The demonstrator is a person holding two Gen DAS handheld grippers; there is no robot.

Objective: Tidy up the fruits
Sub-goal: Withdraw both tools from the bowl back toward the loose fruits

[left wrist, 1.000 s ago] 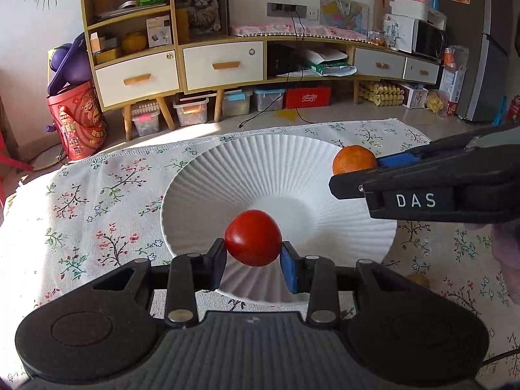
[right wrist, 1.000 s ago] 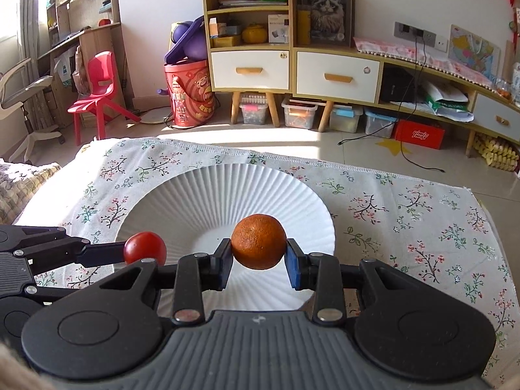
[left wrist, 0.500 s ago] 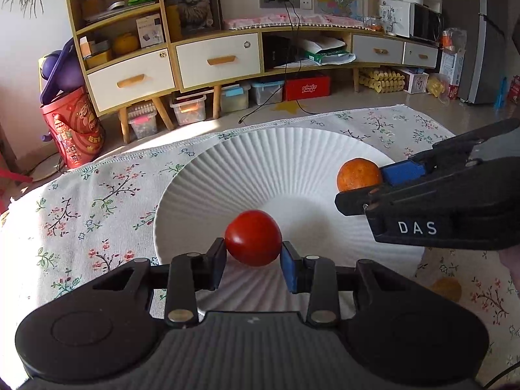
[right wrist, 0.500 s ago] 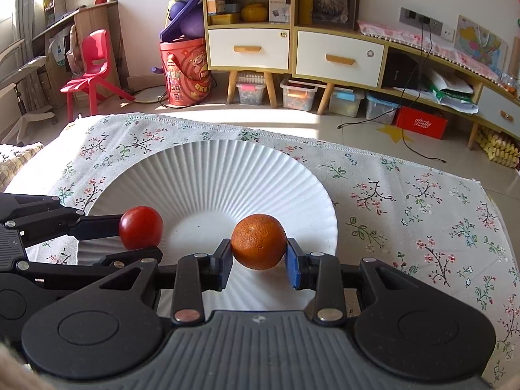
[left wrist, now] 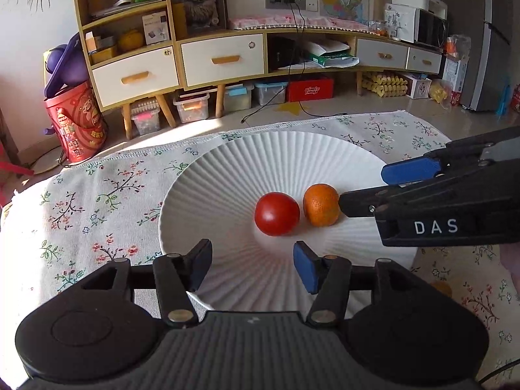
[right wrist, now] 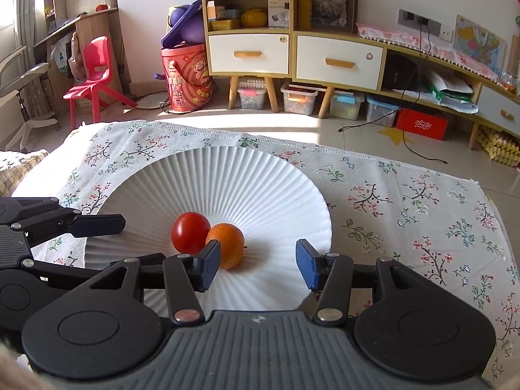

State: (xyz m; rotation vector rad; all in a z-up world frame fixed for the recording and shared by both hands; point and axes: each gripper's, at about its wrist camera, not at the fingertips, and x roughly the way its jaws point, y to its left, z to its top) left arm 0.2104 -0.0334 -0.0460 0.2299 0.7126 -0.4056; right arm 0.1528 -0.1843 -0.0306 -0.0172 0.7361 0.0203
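Note:
A red tomato (left wrist: 277, 213) and an orange mandarin (left wrist: 321, 205) lie side by side, touching, in the hollow of a white ribbed plate (left wrist: 227, 175). My left gripper (left wrist: 253, 266) hovers just short of the tomato, its jaws opening, with nothing between them. My right gripper (right wrist: 256, 261) also has its jaws opening. The mandarin (right wrist: 227, 243) sits just past its left pad, free of both pads, with the tomato (right wrist: 190, 233) left of it. From the left wrist view, the right gripper (left wrist: 365, 187) reaches in from the right beside the mandarin.
The plate (right wrist: 266, 182) rests on a floral tablecloth (right wrist: 406, 208). A small orange piece (left wrist: 440, 287) lies on the cloth at the right. Beyond the table's far edge are the floor, a wooden cabinet (left wrist: 195, 52), a red bucket (left wrist: 76, 120) and a red chair (right wrist: 94, 71).
Both grippers have let go of their fruit. The tomato and the mandarin dropped into the plate's hollow and now rest against each other. The jaws stand wider than before.

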